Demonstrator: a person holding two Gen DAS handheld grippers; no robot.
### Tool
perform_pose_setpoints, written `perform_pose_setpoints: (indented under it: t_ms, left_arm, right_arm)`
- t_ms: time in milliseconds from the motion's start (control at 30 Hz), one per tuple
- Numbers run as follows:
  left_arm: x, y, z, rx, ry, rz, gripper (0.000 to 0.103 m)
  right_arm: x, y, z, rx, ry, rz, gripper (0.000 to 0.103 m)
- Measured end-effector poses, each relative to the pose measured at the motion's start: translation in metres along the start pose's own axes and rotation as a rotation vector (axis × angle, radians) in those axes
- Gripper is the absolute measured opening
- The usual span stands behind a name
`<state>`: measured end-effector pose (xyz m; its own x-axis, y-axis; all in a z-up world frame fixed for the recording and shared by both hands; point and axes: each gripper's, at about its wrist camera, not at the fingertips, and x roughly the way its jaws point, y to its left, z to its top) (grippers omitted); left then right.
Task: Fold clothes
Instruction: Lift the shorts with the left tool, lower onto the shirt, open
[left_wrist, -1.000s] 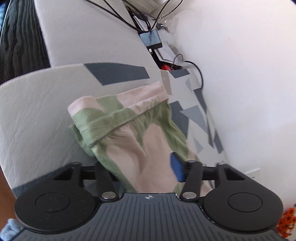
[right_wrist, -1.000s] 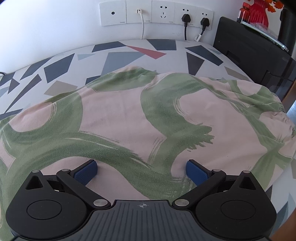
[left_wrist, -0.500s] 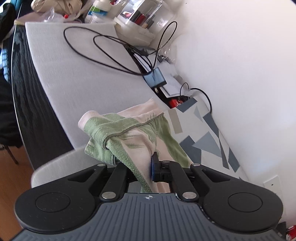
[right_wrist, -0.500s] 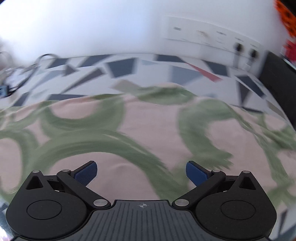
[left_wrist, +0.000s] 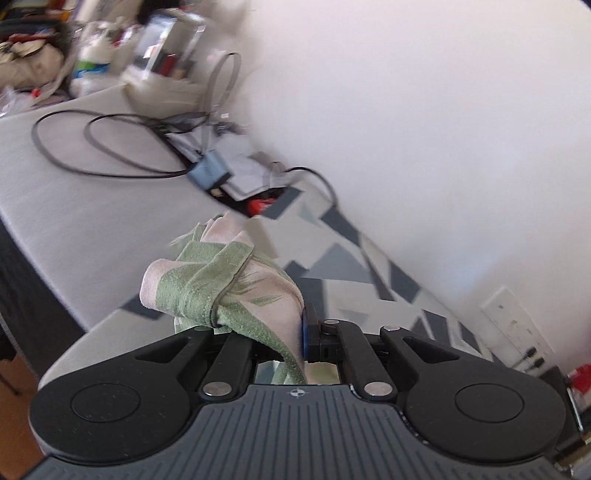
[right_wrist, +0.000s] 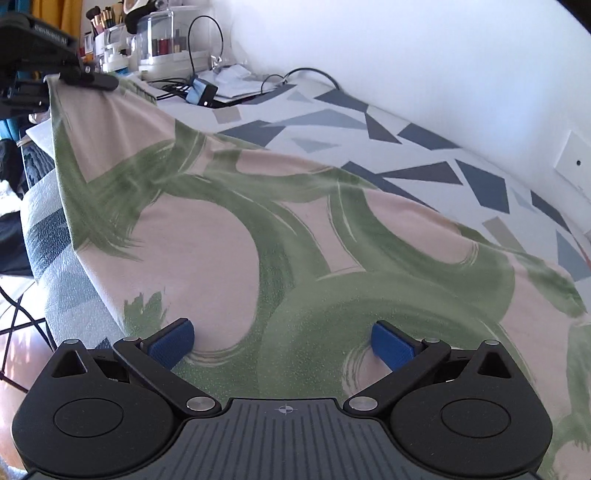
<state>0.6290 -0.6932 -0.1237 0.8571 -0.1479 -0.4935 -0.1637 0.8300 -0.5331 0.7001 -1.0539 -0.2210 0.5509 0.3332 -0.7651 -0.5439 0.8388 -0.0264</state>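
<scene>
A pink garment with broad green brush strokes lies spread over the table's triangle-patterned cover. My left gripper is shut on a bunched corner of the garment and holds it up off the table. In the right wrist view the left gripper sits at the top left, and the cloth hangs down from it in a taut slope. My right gripper hovers open just above the middle of the garment. Nothing is between its blue pads.
A grey desk adjoins the table, with looped black cables, a blue adapter and papers. Clear cosmetic boxes stand at the back. White wall sockets sit on the wall. A floor edge shows at the left.
The left gripper has risen and rolled with the garment's corner still pinched. The right gripper has swung leftward across the garment and turned, staying open.
</scene>
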Motion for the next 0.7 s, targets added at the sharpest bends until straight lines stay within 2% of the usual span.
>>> perform_pose_setpoints:
  t_ms: [67,133,233,333,467,500,633,700]
  left_arm:
    - [0.004,-0.025,-0.002,0.049,0.004,-0.057,0.006]
    - [0.011,-0.055,-0.007,0.102,0.020,-0.123,0.006]
    - [0.026,-0.103,-0.023,0.178,0.066,-0.228,0.006]
    - [0.046,-0.156,-0.060,0.282,0.157,-0.346,0.006]
    - [0.074,-0.218,-0.130,0.452,0.329,-0.478,0.007]
    - [0.083,-0.231,-0.151,0.506,0.388,-0.489,0.008]
    - [0.103,-0.255,-0.213,0.694,0.596,-0.445,0.020]
    - [0.088,-0.254,-0.211,0.721,0.570,-0.475,0.042]
  right_arm:
    - [-0.006,-0.011,-0.003,0.038,0.002,-0.032,0.102]
    - [-0.015,-0.031,-0.008,0.093,-0.013,-0.100,0.102]
    - [-0.034,-0.080,-0.027,0.233,-0.020,-0.204,0.102]
    - [-0.058,-0.134,-0.055,0.396,-0.023,-0.303,0.102]
    - [-0.091,-0.190,-0.100,0.577,-0.040,-0.399,0.102]
    - [-0.099,-0.201,-0.112,0.616,-0.043,-0.419,0.102]
    - [-0.115,-0.225,-0.144,0.711,-0.046,-0.442,0.102]
    - [-0.121,-0.229,-0.153,0.752,-0.056,-0.414,0.102]
